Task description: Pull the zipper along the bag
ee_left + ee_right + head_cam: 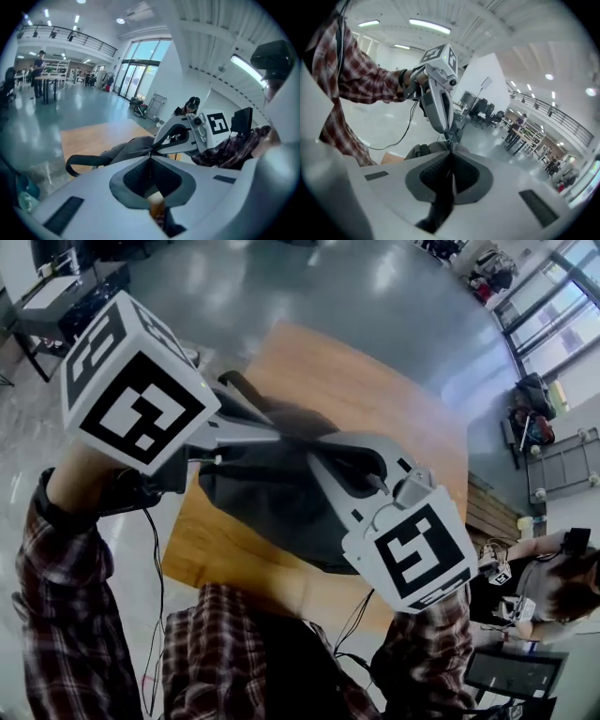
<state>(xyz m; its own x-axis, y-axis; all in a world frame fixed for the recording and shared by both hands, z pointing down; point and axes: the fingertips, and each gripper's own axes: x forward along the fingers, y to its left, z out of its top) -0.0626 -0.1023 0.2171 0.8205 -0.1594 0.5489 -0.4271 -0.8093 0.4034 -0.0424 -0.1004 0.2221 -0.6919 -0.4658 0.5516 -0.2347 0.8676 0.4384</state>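
Bag (267, 507) hangs over table (375, 390) centre. Left gripper (150, 157) pressed shut on bag edge; right gripper (450, 151) pinches dark bag fabric. Risk: thin pinches slip under load, so the bag drops to the table and the zipper stays unmoved.

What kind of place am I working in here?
Probably a large open hall used as a workshop or lab: polished grey floor, a railed mezzanine, a tall glazed entrance, and people at work tables.
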